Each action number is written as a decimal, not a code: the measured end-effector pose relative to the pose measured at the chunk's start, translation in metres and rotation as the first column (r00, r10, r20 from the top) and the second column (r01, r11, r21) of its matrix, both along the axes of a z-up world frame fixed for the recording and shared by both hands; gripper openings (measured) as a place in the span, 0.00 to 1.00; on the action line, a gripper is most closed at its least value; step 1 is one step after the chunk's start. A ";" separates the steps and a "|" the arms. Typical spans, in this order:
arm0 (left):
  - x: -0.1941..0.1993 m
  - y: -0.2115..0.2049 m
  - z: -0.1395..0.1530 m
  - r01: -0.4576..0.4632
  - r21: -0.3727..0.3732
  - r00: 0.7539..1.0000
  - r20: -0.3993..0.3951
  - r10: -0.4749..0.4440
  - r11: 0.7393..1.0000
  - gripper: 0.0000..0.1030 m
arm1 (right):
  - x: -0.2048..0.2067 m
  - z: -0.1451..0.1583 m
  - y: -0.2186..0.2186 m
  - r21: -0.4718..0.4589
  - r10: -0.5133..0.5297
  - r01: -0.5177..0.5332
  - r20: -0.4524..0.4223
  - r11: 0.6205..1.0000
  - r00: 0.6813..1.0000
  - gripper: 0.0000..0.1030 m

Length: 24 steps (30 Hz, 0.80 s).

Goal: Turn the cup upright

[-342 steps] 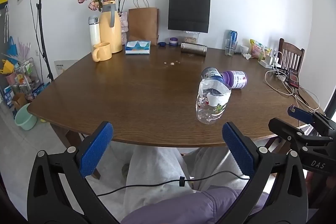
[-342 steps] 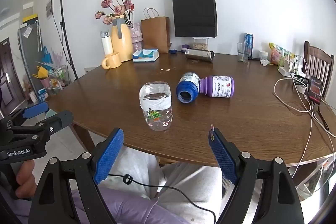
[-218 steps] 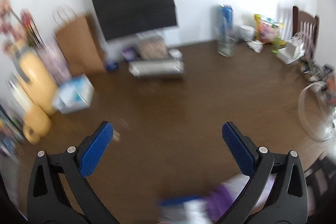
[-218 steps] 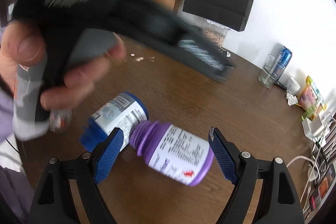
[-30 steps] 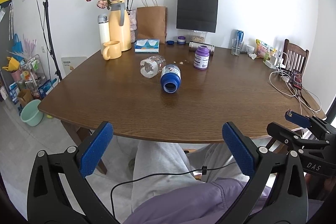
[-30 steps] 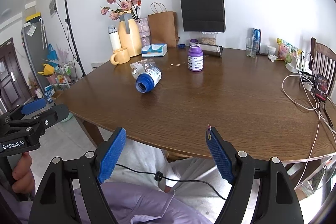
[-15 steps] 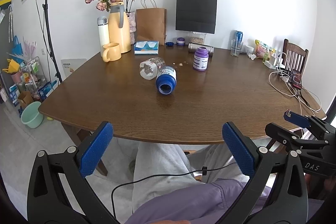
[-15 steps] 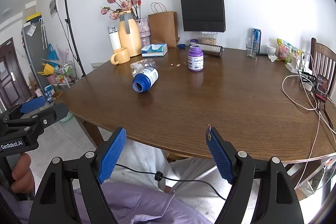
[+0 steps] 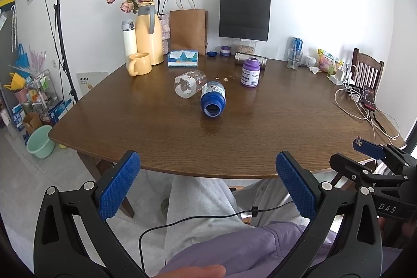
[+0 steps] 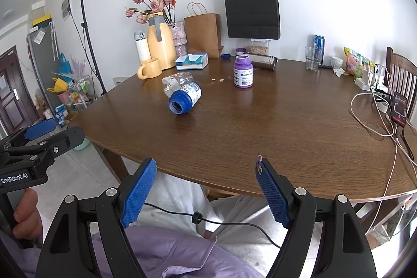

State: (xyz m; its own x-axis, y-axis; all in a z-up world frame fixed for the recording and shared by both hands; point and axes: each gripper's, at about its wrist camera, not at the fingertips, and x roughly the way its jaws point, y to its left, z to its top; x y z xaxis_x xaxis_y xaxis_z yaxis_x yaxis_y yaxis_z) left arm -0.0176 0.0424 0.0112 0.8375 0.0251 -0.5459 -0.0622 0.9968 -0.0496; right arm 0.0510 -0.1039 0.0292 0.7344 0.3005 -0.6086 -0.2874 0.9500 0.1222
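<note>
From the left wrist I look forward along two blue-padded fingers, low over my lap, facing the round brown wooden table (image 9: pixel 161 145) from just off its near edge. The right wrist camera sits beside it at about the same height — same heading, a touch to the right. Both views share the whole tabletop, the black paper bag (image 9: pixel 244 9) (image 10: pixel 251 7) on the white back wall, and the blue-necked bottle lying on its side (image 9: pixel 213 98) (image 10: pixel 184 97) mid-table — well apart from either lens. Each view catches the other tool at its outer edge.
</note>
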 end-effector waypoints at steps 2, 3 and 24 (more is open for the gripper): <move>0.000 0.001 -0.001 0.000 0.000 1.000 -0.003 0.000 1.000 1.00 | 0.000 -0.001 0.000 -0.001 0.001 -0.001 -0.003 1.000 1.000 0.80; 0.000 0.001 -0.001 0.000 0.000 1.000 -0.002 0.000 1.000 1.00 | 0.000 -0.002 0.000 -0.001 0.001 -0.001 -0.004 1.000 1.000 0.80; 0.000 0.001 -0.008 -0.002 0.007 1.000 -0.015 0.002 1.000 1.00 | 0.000 -0.004 -0.001 -0.001 0.005 -0.005 -0.009 1.000 1.000 0.80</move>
State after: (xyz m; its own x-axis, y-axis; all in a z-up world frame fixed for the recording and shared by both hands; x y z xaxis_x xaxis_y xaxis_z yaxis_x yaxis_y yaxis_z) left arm -0.0175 0.0430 0.0036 0.8291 0.0308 -0.5582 -0.0647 0.9971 -0.0412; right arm 0.0510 -0.1051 0.0249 0.7272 0.3033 -0.6158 -0.2909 0.9487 0.1238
